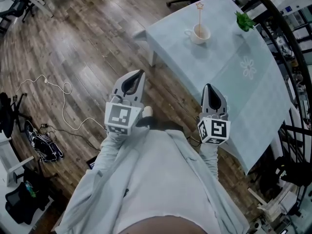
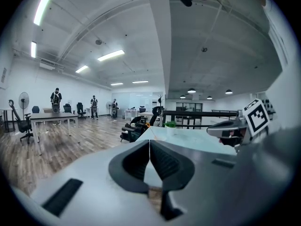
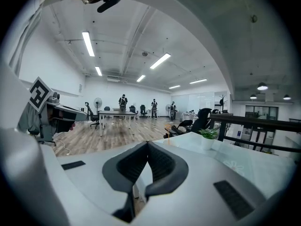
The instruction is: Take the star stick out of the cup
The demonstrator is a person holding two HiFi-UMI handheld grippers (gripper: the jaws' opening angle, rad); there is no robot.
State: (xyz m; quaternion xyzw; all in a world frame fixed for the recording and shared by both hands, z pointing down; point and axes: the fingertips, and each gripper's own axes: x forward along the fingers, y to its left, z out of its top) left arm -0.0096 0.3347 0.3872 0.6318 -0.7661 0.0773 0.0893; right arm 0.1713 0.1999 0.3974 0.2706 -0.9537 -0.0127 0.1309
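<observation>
A white cup (image 1: 200,34) stands on the far part of a table covered in a pale cloth (image 1: 253,96). The thin star stick (image 1: 199,13) rises upright out of it. Both grippers hang well short of the cup, over the wooden floor at the table's near side. My left gripper (image 1: 140,73) is shut with nothing between its jaws (image 2: 149,144). My right gripper (image 1: 208,87) is also shut and empty (image 3: 148,144). In the right gripper view the stick (image 3: 168,138) shows small, just past the jaw tips.
A small green potted plant (image 1: 243,21) sits near the table's far right edge, also in the right gripper view (image 3: 207,138). A white cable (image 1: 58,94) and black gear (image 1: 44,145) lie on the floor to the left. A dark railing (image 1: 287,48) runs along the right.
</observation>
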